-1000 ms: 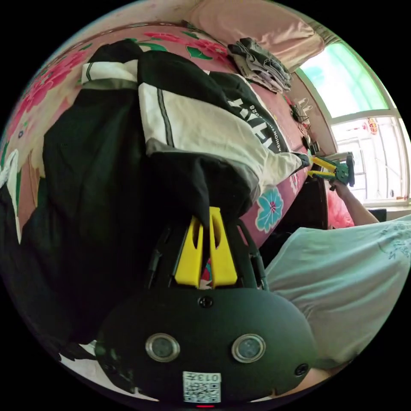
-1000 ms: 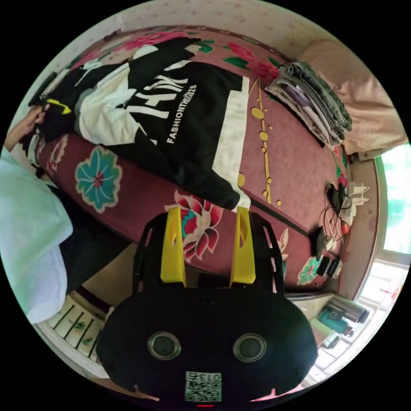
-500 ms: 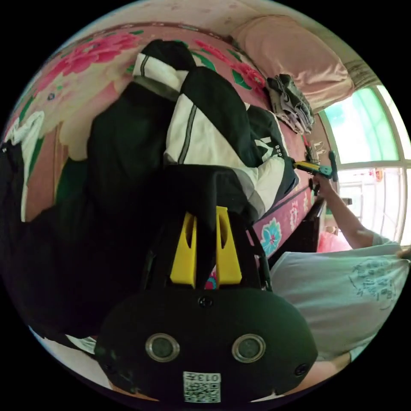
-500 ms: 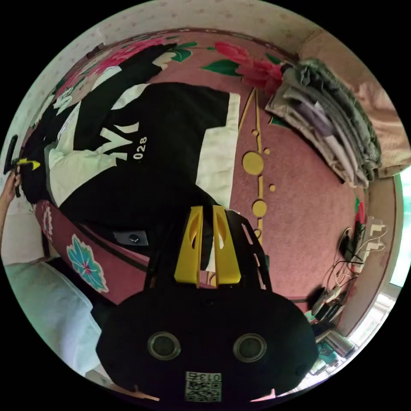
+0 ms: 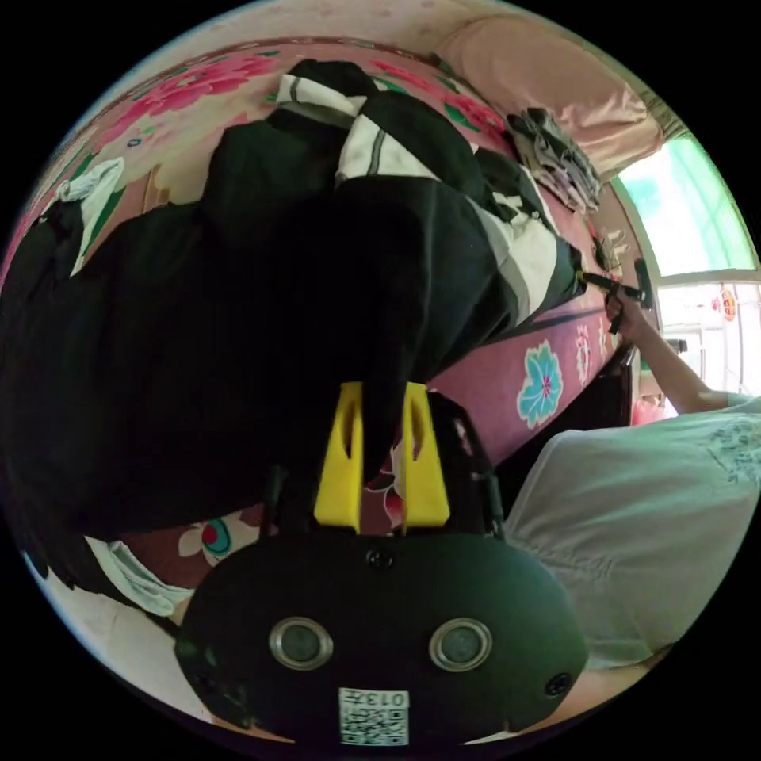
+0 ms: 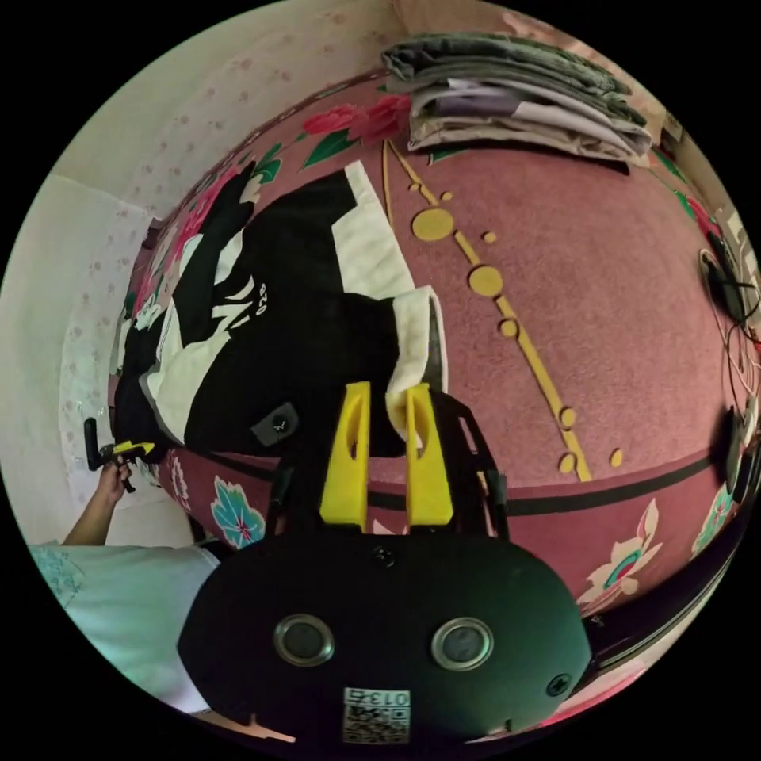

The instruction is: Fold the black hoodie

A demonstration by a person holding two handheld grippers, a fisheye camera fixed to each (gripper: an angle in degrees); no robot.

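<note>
Black hoodie: one, lying on the bedspread. I had my left gripper and right gripper each pinching its fabric. One stack of folded clothes lay far beyond; cables right.

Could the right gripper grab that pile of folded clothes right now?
Probably not. The right gripper is shut on the hoodie at the bed's near edge; the pile of folded clothes lies across bare bedspread, so it must let go first.
</note>
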